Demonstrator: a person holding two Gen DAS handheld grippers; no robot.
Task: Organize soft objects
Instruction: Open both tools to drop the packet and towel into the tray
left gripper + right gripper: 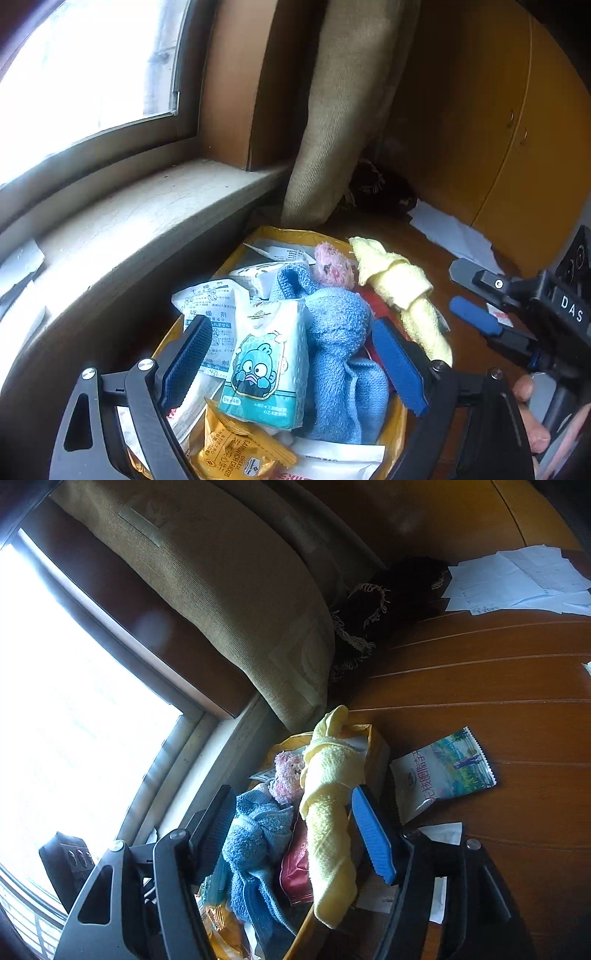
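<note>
A yellow box (391,428) on the wooden table holds a blue towel (340,354), a pink fluffy cloth (332,266), a rolled yellow towel (402,288) lying over its rim, and packets. My left gripper (295,365) is open above the box, its jaws either side of a teal tissue pack (269,369) and the blue towel. My right gripper (299,834) is open over the box (376,753), its jaws around the yellow towel (328,812) and blue towel (251,842); it also shows in the left wrist view (465,291).
A window sill (140,221) runs left of the box. A tan cushion (221,602) leans behind it, with a dark fringed cloth (373,613) beside. White papers (517,579) and a snack packet (443,771) lie on the table (498,686). An orange cupboard (498,129) stands behind.
</note>
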